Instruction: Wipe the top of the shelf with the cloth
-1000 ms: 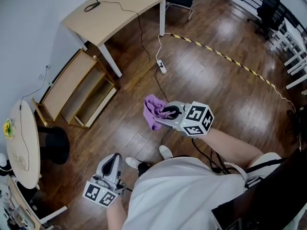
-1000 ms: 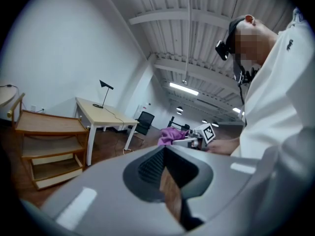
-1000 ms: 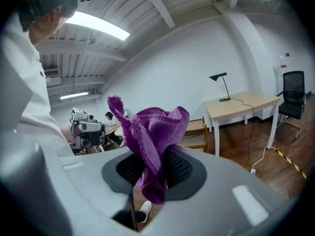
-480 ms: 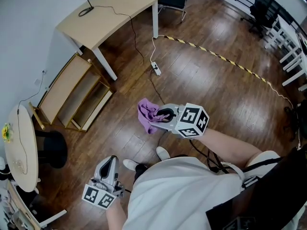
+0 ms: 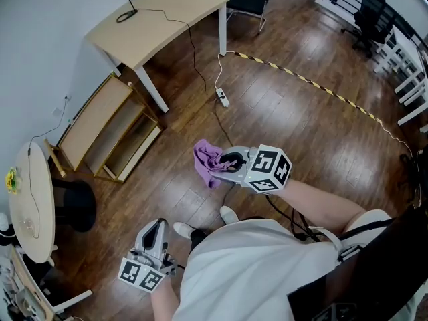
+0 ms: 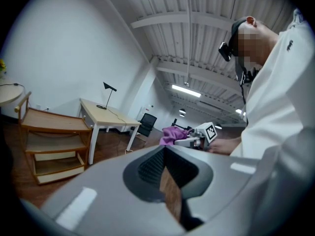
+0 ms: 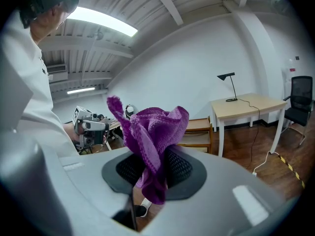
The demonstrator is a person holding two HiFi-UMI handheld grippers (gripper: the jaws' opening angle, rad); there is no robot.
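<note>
At the left of the head view, the wooden shelf (image 5: 100, 129) stands well apart from the person, its top not yet wiped. At lower left, the left gripper (image 5: 155, 231) hangs idle, its fingers pressed together on nothing. At centre, the right gripper (image 5: 227, 160) pinches the purple cloth (image 5: 207, 158), apparently carried for the wipe. Only the right gripper view shows it bunched upward between the fingers (image 7: 179, 168).

purple cloth (image 5: 208, 160), pale wood shelf (image 5: 93, 117), dark brown plank floor (image 5: 301, 122), yellow-black striped tape (image 5: 314, 85)
</note>
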